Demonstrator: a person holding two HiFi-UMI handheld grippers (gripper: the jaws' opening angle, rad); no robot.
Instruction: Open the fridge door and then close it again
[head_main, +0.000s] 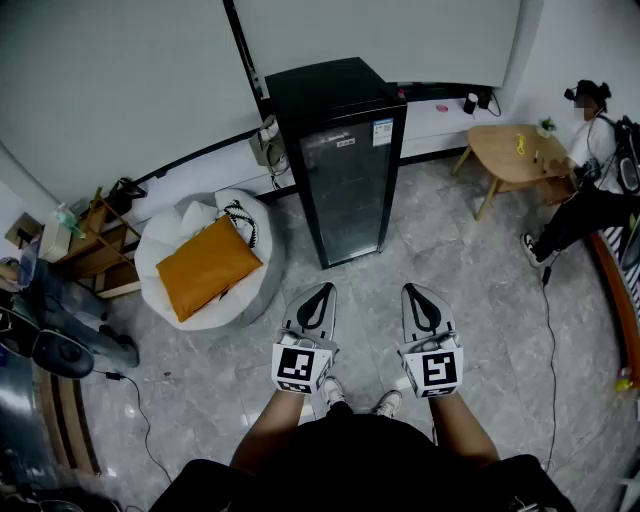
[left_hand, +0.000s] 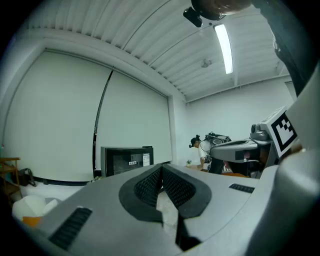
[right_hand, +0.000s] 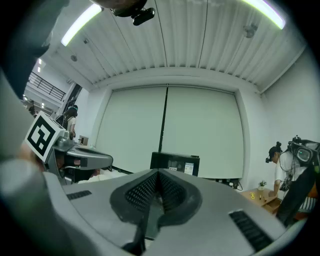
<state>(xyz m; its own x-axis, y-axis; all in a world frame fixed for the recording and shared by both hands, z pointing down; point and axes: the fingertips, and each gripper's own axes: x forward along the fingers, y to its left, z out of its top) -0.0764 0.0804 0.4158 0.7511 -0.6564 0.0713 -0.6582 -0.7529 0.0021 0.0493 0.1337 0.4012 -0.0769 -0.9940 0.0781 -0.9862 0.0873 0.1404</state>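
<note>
A black fridge with a glass door stands shut against the far wall, seen small in the left gripper view as the fridge and in the right gripper view as the fridge. My left gripper and right gripper are held side by side, level, over the floor well short of the fridge and pointing toward it. The left gripper has its jaws pressed together with nothing between them. The right gripper is likewise shut and empty. Neither touches the fridge.
A white beanbag with an orange cushion lies left of the fridge. A wooden shelf and dark equipment stand at the far left. At the right are a wooden table, a seated person and a floor cable.
</note>
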